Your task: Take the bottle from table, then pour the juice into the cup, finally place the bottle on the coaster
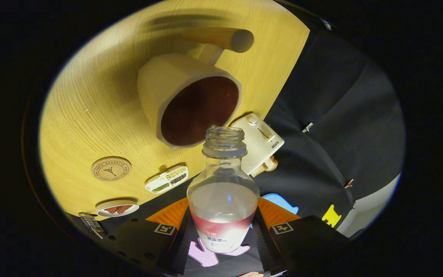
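So the bottle [223,192] is off the bench [90,115], pinched between the fingers [186,246], cap off, mouth right by the cup [189,107]. Looks like pouring time; coaster [110,168] still waits.

"SUPOR" printed on the white appliance [260,143] beside the cup [189,107]. Ring of lettering around a Y-like emblem on the round coaster [111,168], too small to read. Fine print on the bottle [223,200] label, illegible. 2 square coded markers on the tool [223,234] fingers.
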{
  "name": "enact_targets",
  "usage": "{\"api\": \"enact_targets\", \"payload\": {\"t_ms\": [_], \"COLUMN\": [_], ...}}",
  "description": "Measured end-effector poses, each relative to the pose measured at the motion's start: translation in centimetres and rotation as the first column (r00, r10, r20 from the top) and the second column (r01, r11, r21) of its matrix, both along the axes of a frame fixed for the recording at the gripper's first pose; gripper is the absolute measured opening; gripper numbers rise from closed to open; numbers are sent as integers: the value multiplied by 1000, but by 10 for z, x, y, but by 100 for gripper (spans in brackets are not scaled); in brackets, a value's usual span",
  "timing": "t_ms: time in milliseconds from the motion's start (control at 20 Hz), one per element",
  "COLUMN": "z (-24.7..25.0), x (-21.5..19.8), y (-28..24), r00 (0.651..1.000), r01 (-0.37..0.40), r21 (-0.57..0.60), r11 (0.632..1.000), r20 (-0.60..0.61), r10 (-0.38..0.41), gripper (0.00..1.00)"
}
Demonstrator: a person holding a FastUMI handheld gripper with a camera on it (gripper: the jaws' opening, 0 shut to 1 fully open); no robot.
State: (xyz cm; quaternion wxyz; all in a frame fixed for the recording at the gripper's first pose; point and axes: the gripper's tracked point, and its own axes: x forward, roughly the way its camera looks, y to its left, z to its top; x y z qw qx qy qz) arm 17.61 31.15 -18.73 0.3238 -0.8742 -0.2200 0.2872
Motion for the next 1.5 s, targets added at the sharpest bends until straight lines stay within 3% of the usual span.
{"api": "enact_targets", "payload": {"t_ms": [400,700,800,1000,1300,1500], "z": [-8,6,13,22,14,21], "x": [-8,-9,-7,-11,-14,6], "y": [-21,-51,-63,-85,-105,-122], "r00": [987,914,876,770,603,491], "r01": [93,300,381,555,727,833], "r21": [159,364,429,524,521,492], "r11": [983,882,819,646,447,252], "r20": [-147,-374,-452,-616,-796,-868], "r10": [-69,-157,-171,-162,-53,71], "gripper": [75,75,75,75,75,75]}}
